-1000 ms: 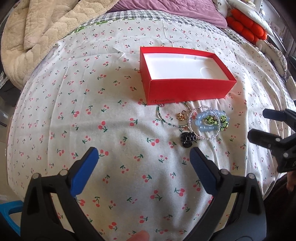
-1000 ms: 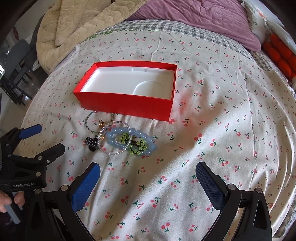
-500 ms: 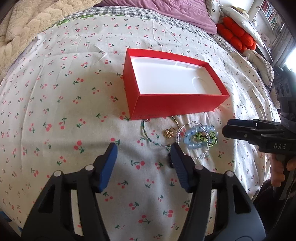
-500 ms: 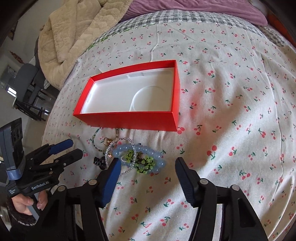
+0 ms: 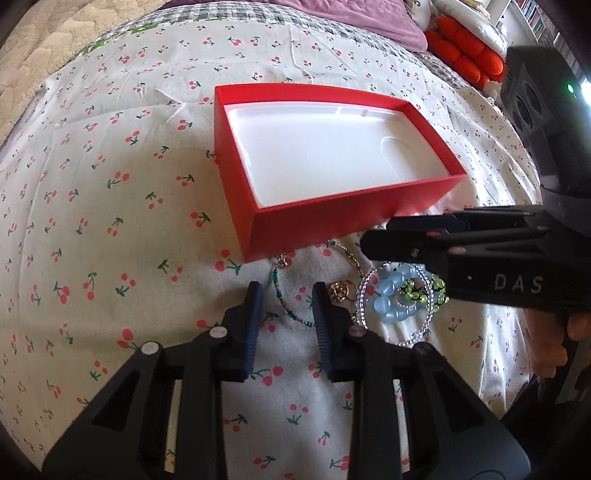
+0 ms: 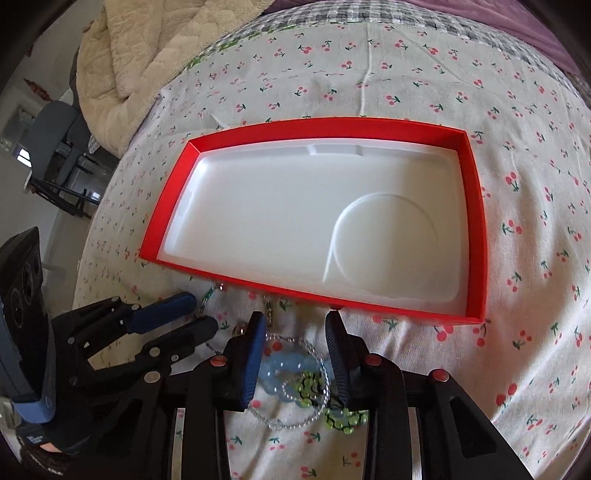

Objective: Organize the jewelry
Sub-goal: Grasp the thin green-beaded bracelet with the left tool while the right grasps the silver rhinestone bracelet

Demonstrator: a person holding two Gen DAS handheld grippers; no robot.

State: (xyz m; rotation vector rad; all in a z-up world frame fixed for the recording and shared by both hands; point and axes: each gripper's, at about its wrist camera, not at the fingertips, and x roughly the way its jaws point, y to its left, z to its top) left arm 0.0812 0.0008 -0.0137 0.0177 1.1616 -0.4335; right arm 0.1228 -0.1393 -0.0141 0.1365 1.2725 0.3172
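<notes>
A red box [image 5: 314, 225] with a white liner lies open on the cherry-print bedspread; it also shows in the right wrist view [image 6: 476, 236]. In front of it lies a jewelry heap: a light blue bead bracelet [image 5: 391, 302] [image 6: 284, 369], green beads [image 5: 417, 291] [image 6: 310, 387], a clear bead ring [image 5: 364, 295], a thin green bead chain [image 5: 280, 299] and a gold charm [image 5: 341, 291]. My left gripper [image 5: 284, 291] is partly open over the thin chain. My right gripper [image 6: 295, 321] is partly open, its fingers straddling the blue bracelet and green beads. Neither holds anything.
A beige blanket [image 6: 147, 55] lies at the far left of the bed and a purple cover [image 5: 332, 14] at the back. An orange plush [image 5: 465, 48] sits at the far right. A dark chair [image 6: 51, 147] stands beside the bed.
Both grippers have moved forward and down to the jewelry heap, and their jaws have narrowed from wide open to partly open. The jewelry and the box have not moved.
</notes>
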